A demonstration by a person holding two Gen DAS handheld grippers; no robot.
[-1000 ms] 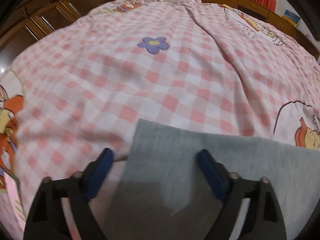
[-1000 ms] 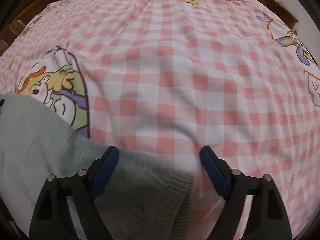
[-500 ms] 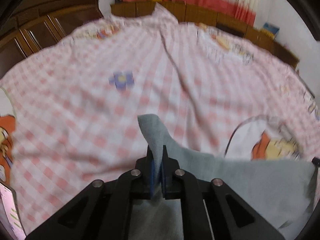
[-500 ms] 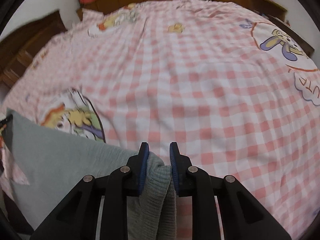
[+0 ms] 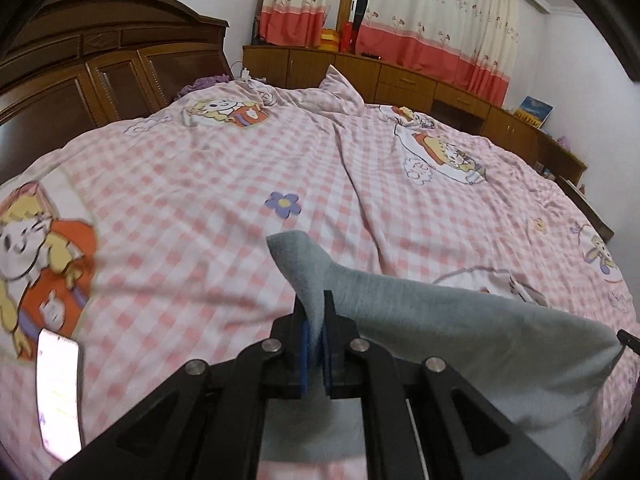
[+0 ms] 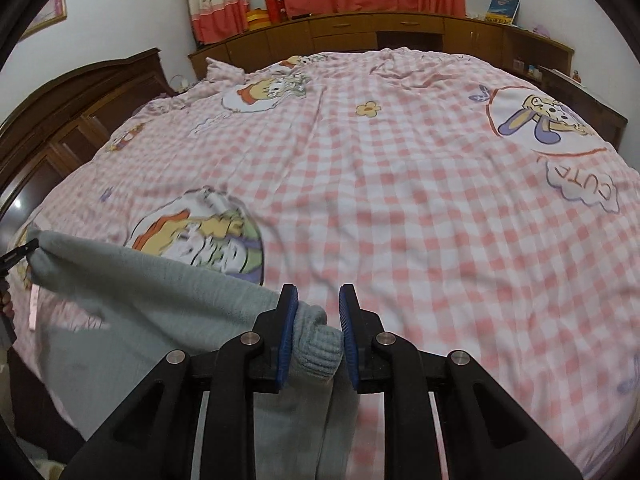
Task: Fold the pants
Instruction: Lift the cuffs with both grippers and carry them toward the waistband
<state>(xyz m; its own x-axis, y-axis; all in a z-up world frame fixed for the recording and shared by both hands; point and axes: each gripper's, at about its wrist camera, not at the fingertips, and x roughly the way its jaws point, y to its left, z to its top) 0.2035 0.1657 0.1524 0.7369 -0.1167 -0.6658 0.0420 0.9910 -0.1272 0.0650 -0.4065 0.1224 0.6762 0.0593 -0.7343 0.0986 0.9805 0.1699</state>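
The grey pants hang stretched between my two grippers above the pink checked bed. My left gripper is shut on one corner of the cloth, which sticks up between its blue pads. My right gripper is shut on the ribbed cuff end of the pants, which bunches between its pads. The cloth sags below both grippers toward the near bed edge. The other gripper's tip shows at the far end of the cloth in each view.
The pink checked duvet with cartoon prints covers the whole bed. A phone lies on it at the left near edge. A dark wooden wardrobe stands at left, and low wooden cabinets under curtains run along the far wall.
Both grippers were open over the flat pants, then closed on its edges. They have since lifted the cloth off the bed and the views now tilt up to show the room.
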